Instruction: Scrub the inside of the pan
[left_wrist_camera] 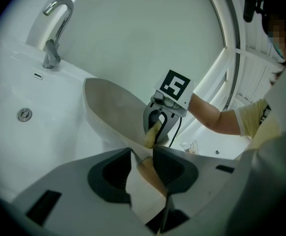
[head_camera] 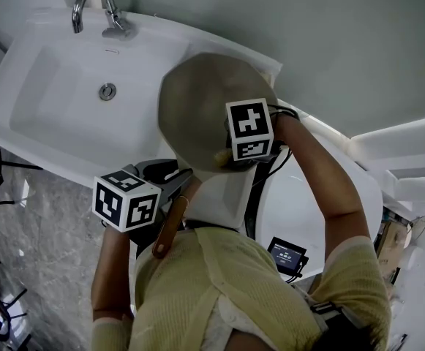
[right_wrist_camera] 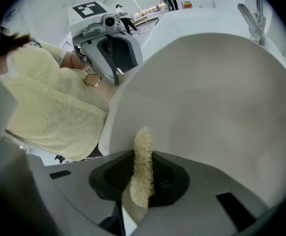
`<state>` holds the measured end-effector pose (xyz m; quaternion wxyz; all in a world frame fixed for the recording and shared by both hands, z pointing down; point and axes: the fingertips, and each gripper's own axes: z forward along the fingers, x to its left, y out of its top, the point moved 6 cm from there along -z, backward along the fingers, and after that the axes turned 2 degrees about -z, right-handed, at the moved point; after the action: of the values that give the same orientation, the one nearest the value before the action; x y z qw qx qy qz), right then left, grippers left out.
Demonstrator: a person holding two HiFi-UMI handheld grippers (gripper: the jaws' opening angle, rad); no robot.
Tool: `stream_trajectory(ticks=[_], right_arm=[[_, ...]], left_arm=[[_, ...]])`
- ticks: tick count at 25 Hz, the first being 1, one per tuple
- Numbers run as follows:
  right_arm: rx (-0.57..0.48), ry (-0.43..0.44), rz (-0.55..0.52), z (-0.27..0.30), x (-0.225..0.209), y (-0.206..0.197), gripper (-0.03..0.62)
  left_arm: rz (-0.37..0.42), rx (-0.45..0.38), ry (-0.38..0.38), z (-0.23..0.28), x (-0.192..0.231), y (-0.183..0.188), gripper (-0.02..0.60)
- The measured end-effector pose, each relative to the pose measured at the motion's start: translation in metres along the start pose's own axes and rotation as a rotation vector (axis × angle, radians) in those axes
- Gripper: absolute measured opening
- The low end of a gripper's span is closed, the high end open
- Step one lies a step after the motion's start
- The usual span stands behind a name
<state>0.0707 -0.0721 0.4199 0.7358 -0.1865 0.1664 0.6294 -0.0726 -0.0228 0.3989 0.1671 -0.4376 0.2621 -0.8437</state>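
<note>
A pan (head_camera: 197, 101) with a beige inside and white outside is held tilted over the near right edge of the white sink (head_camera: 44, 115). My left gripper (head_camera: 178, 186) is shut on the pan's wooden handle (head_camera: 168, 229), which shows between its jaws (left_wrist_camera: 150, 173). My right gripper (head_camera: 227, 159) is shut on a pale loofah scrubber (right_wrist_camera: 143, 166), whose tip rests against the pan's inner surface (right_wrist_camera: 206, 107) near the handle side. From the left gripper view the pan (left_wrist_camera: 113, 109) stands ahead, with the right gripper (left_wrist_camera: 155, 132) and its scrubber (left_wrist_camera: 151, 135) at the rim.
The faucet (head_camera: 99, 6) and drain (head_camera: 107, 91) lie at the back of the sink. A white rounded fixture (head_camera: 300, 210) stands to the right, with a small screen device (head_camera: 287, 253) near it. Marbled floor (head_camera: 44, 232) lies below left.
</note>
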Motion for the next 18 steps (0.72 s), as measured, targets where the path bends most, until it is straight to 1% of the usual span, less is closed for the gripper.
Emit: stream_trajectory(ticks=[7, 18], right_arm=[[-0.104, 0.043, -0.017, -0.002, 0.002, 0.012, 0.084], [-0.224, -0.032, -0.066, -0.011, 0.001, 0.041, 0.084]], left_arm=[[0.001, -0.001, 0.002, 0.000, 0.001, -0.001, 0.179], [0.006, 0.005, 0.020, 0.000, 0.000, 0.000, 0.179]])
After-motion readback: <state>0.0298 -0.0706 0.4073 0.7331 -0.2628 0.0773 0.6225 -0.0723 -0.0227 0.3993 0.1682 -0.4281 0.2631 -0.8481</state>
